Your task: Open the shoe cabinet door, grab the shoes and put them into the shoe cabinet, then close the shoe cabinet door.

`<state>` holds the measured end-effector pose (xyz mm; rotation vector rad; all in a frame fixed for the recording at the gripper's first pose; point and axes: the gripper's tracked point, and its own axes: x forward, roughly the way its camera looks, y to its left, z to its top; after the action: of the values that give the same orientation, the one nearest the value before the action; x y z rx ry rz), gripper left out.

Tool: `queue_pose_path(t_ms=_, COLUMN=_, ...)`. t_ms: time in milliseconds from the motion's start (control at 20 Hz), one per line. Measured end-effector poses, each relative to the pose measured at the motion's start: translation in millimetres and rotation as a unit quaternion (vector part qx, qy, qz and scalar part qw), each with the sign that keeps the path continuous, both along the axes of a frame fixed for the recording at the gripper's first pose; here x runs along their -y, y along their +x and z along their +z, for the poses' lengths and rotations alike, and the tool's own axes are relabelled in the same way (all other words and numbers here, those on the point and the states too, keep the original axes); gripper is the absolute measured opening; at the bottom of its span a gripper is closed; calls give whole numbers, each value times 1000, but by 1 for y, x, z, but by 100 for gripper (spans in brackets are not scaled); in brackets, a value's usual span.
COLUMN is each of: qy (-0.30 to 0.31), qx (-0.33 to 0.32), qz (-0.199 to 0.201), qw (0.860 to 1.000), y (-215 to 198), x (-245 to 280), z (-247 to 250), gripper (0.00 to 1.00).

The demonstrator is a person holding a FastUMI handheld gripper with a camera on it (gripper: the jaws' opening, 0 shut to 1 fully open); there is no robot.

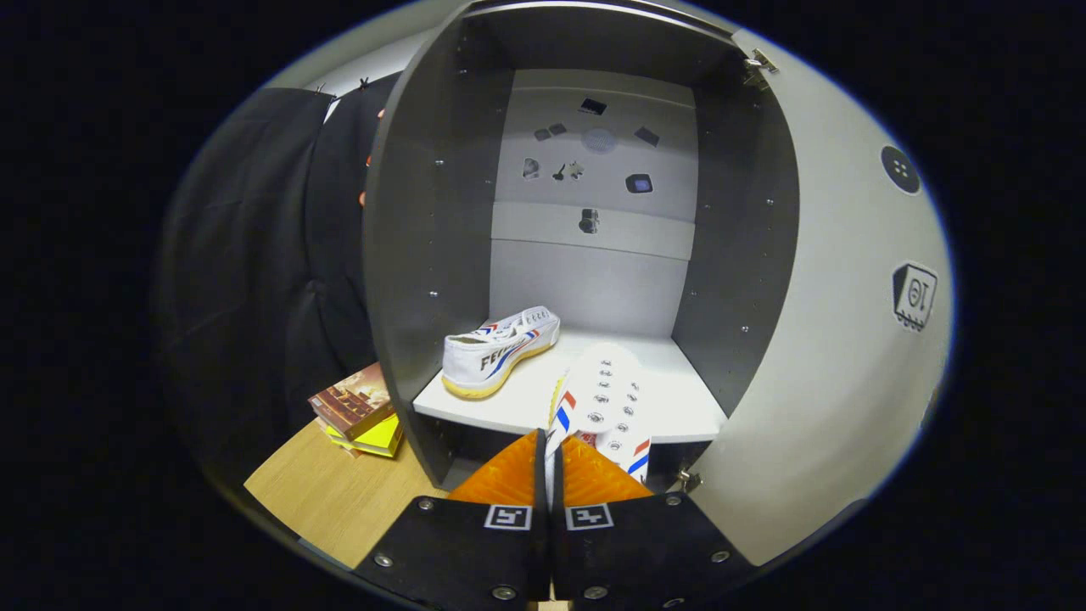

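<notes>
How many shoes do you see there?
2: one shoe lies on the cabinet shelf; the other shoe is pinched in the gripper, just above that shelf.

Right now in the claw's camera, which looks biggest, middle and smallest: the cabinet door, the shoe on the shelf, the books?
1. Open cabinet door.
2. Shoe on the shelf.
3. Stack of books, partly hidden, so unsure.
The claw is shut on the second shoe.

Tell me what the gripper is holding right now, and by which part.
The gripper is shut on the second shoe, pinching a thin edge at its near end, seemingly the collar; its toe points into the cabinet.
</notes>
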<state>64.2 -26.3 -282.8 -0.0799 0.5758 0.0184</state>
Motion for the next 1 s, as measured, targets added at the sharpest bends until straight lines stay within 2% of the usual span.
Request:
queue_pose_path(t_ms=150, qy=4, qx=-6, qz=-15, qw=1000, y=41, x=11, z=-13, gripper=1)
queue_pose_path(t_ms=350, qy=-7, qx=-9, qz=-16, qw=1000, y=86, x=18, z=-29, gripper=0)
queue_pose_path(t_ms=650, qy=-13, qx=-19, qz=-13, qw=1000, y=131, x=18, z=-52, gripper=0)
queue_pose_path(t_ms=850, qy=-13, qx=-38, qz=-15, qw=999, y=134, x=12, z=-63, gripper=1)
queue_pose_path(t_ms=1000, qy=-25, qx=-25, qz=-38, qw=999, y=129, x=18, z=-59, gripper=13)
